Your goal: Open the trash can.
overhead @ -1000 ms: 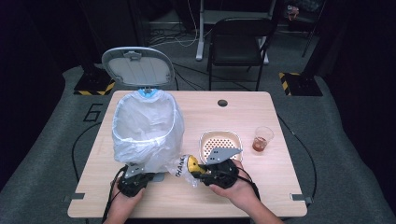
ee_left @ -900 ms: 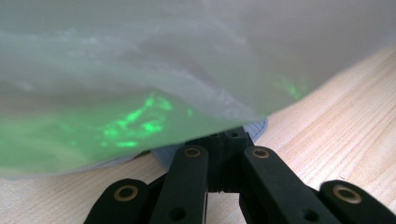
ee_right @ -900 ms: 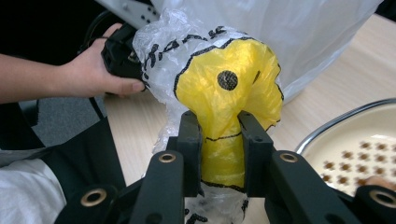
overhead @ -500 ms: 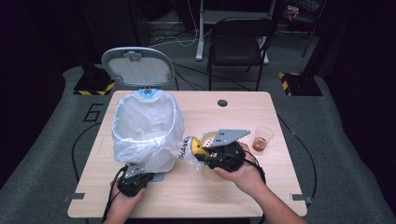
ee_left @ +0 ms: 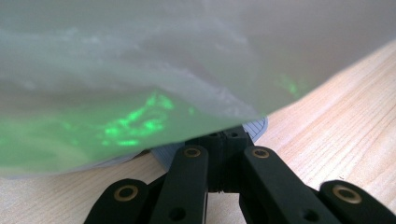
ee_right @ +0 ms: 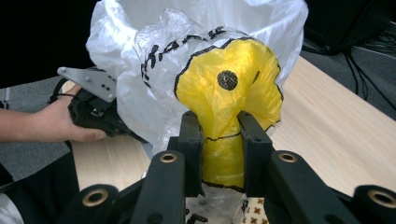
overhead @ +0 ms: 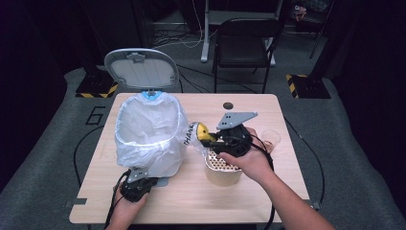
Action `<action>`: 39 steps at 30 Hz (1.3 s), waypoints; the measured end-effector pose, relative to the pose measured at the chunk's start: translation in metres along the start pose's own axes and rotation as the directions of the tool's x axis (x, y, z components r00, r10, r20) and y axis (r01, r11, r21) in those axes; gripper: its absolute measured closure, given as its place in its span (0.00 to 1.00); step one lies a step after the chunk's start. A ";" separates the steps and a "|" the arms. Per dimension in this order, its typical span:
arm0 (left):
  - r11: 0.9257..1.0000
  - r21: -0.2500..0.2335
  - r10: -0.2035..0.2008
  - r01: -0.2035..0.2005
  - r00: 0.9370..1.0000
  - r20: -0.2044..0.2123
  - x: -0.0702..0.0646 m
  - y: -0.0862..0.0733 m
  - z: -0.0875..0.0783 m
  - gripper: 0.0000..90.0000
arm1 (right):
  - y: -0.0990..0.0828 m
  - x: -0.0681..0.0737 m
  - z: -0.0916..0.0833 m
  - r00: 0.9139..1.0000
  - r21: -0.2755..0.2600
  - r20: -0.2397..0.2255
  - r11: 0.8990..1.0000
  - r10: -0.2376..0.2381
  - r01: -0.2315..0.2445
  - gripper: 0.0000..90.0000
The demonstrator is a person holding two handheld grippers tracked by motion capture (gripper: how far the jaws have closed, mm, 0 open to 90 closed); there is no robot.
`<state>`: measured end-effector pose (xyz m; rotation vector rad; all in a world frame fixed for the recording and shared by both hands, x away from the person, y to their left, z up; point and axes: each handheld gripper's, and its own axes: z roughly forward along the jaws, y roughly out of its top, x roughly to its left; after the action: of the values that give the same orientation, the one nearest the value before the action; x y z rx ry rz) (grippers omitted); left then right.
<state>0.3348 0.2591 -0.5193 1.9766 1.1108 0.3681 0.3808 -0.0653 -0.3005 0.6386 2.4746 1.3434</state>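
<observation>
since a second ago the right claw [overhead: 214, 139] has lifted off the near tabletop [overhead: 191, 201] and carried the crumpled plastic bag [overhead: 197, 135] up and away from the person, so it hangs above the perforated beige container [overhead: 221, 171], just beside the bin [overhead: 149, 134]. its jaws are clamped on the bag's yellow middle (black lettering shows on the clear part), seen close in the right gripper view, where the bag [ee_right: 224, 107] bulges above the right claw [ee_right: 219, 140]. the bin is lined with a white liner [overhead: 143, 125] and its grey lid [overhead: 140, 68] stands open behind it. the left claw [overhead: 139, 173] stays low at the bin's near base, its jaws together around a thin grey edge [ee_left: 254, 128] under the liner. a plastic cup [overhead: 271, 140] stands at the right, past the right hand [overhead: 251, 160].
</observation>
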 end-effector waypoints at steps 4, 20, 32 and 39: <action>1.000 0.000 -0.001 0.001 1.000 0.001 0.000 0.000 0.000 1.00 | 0.011 -0.005 -0.001 1.000 0.002 0.016 1.000 -0.026 0.026 0.83; 1.000 0.005 -0.004 0.004 1.000 -0.004 0.000 0.000 0.000 1.00 | 0.055 -0.006 -0.002 0.998 -0.037 0.008 0.997 -0.065 0.065 0.83; 1.000 -0.017 -0.024 0.024 1.000 0.002 -0.001 0.000 0.001 1.00 | 0.081 0.000 0.037 0.995 -0.024 -0.035 0.996 -0.090 0.089 0.83; 0.999 -0.023 -0.044 0.044 0.999 -0.015 -0.001 -0.001 0.001 1.00 | 0.086 0.006 0.066 0.994 -0.015 -0.054 0.995 -0.097 0.096 0.83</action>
<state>0.3342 0.2579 -0.5202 1.9298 1.1528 0.3711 0.4252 0.0274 -0.2640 0.4795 2.5027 1.3562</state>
